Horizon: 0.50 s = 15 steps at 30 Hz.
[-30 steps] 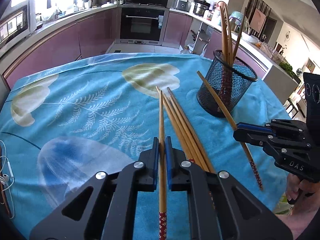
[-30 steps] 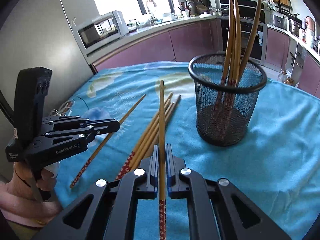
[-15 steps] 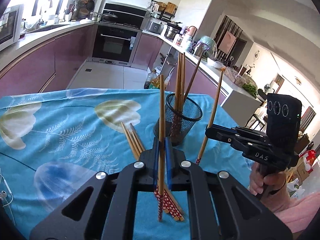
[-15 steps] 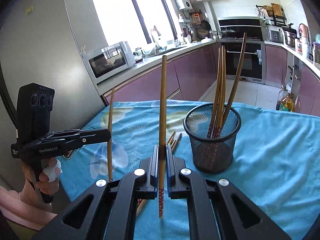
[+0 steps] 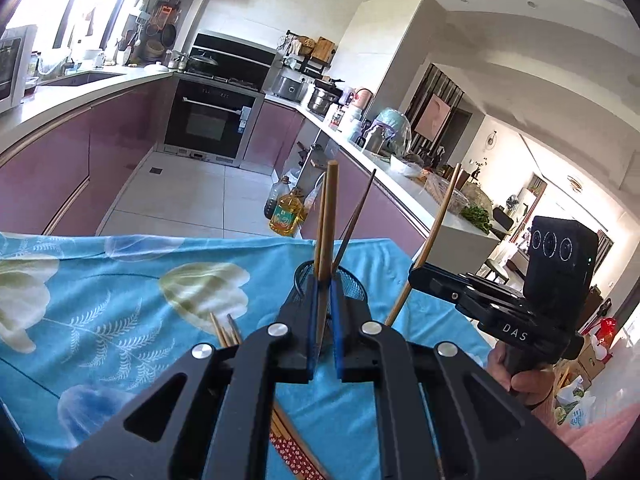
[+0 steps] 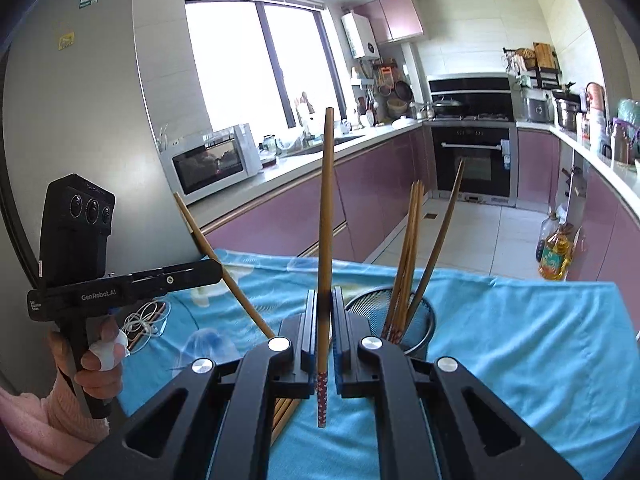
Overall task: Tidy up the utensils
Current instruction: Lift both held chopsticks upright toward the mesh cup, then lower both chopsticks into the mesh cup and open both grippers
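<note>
My left gripper (image 5: 324,292) is shut on a wooden chopstick (image 5: 330,216) that stands almost upright, lifted above the blue cloth. My right gripper (image 6: 324,300) is shut on a second chopstick (image 6: 326,200), whose red patterned end hangs below the jaws. The black mesh cup (image 6: 420,320) stands just right of it, with several chopsticks (image 6: 408,248) leaning inside. In the left wrist view the cup (image 5: 354,286) sits behind my fingers, and the right gripper (image 5: 414,272) shows at the right. Loose chopsticks (image 5: 226,330) lie on the cloth under both grippers.
The blue flowered tablecloth (image 5: 120,300) covers the table, whose far edge drops to the kitchen floor. Oil bottles (image 5: 284,216) stand on the floor beyond it. A white earphone cable (image 6: 144,320) lies at the left edge of the table. Purple cabinets ring the room.
Both grippers have risen from the table, each carrying its chopstick, which has tipped from lying flat to nearly upright. The mesh cup now sits lower in both views.
</note>
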Motion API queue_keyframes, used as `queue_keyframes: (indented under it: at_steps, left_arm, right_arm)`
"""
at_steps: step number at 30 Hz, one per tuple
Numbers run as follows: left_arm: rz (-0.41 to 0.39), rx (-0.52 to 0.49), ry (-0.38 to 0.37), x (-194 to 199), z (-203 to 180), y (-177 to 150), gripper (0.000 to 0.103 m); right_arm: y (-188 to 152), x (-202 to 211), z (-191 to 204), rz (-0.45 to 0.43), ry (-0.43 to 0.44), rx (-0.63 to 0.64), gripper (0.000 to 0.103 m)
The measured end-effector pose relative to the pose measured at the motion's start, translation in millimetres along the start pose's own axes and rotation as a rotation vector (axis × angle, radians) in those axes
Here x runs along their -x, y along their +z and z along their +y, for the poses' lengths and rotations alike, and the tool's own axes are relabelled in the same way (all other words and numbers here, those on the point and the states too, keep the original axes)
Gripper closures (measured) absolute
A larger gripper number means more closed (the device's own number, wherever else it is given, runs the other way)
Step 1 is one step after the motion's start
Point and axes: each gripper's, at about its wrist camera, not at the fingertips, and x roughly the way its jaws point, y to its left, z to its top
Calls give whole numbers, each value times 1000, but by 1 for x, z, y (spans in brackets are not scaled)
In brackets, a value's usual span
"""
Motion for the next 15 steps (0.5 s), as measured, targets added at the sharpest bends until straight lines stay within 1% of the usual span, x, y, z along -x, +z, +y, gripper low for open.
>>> queue_keyframes:
  at_steps: [3, 7, 15]
  left_arm:
    - [-27, -12, -17, -3, -6, 15, 96]
    - [-57, -38, -20, -7, -16, 33, 96]
    - [-95, -67, -4, -13, -28, 63, 96]
  right_arm:
    - [12, 3, -6, -28, -21, 0, 97]
    - [25, 6, -11, -61, -45, 9, 97]
    - [40, -3, -25, -82, -74, -1, 97]
